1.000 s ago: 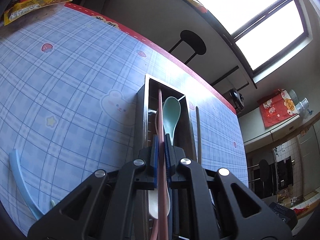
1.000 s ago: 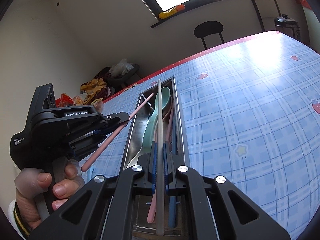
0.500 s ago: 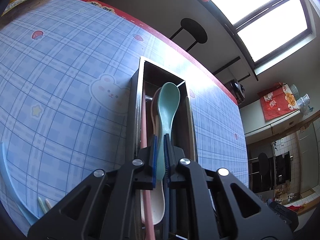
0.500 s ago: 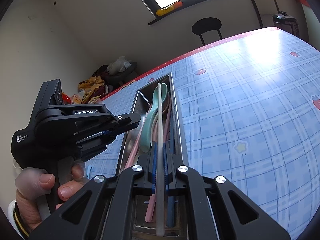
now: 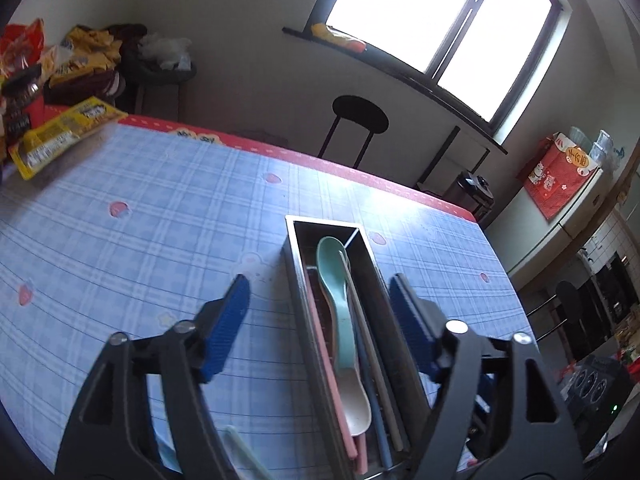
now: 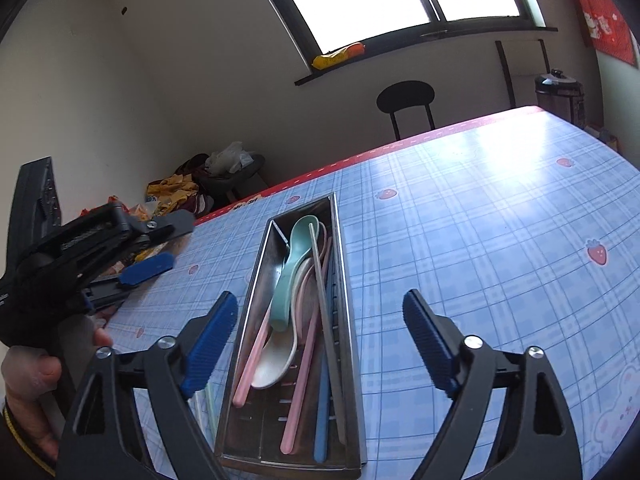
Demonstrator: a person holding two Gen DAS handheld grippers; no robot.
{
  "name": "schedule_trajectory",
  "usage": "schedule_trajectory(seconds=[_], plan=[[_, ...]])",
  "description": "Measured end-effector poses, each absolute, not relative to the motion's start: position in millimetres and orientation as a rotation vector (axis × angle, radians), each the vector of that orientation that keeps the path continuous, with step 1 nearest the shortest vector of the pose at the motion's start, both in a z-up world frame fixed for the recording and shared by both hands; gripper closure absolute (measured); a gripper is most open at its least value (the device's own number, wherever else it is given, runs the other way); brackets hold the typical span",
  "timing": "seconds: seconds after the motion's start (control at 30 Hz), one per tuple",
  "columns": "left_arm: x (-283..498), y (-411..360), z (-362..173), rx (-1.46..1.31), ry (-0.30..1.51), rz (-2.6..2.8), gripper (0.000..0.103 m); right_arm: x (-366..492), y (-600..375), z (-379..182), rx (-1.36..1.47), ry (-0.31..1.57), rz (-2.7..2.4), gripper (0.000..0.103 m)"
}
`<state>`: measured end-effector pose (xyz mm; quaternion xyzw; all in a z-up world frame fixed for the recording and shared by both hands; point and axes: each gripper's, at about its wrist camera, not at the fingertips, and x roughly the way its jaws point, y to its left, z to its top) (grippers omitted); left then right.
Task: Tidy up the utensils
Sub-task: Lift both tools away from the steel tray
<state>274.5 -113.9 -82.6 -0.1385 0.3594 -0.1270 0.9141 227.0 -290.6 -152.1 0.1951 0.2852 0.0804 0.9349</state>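
The left gripper hangs above the table with its jaws opening and nothing pinched between them; the tray shows in the gap below, untouched by the blue pads. The right gripper is likewise opening, its pads clear on either side of the tray.

The metal tray lies on the blue plaid tablecloth with its long axis running from near to far. Inside it, the teal spoon points its bowl toward the far end, a white spoon lies under it, and the pink chopsticks, a blue chopstick and the cream chopstick all lie lengthwise along the tray.

To the tray's right the cloth is open as far as the red table edge. On its left a person's hand grips the left tool, and snack packets crowd the far left corner.

A second ago each gripper was clamped on a chopstick, pink on the left, cream on the right; both sticks now rest in the tray.
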Motion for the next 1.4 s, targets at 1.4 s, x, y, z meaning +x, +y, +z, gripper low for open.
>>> schedule_trajectory(seconds=[1.4], plan=[[116.1, 2.0, -140.2, 0.019, 0.621, -0.289, 0.006, 124.1, -191.9, -168.4, -0.069, 0.730, 0.243, 0.009]])
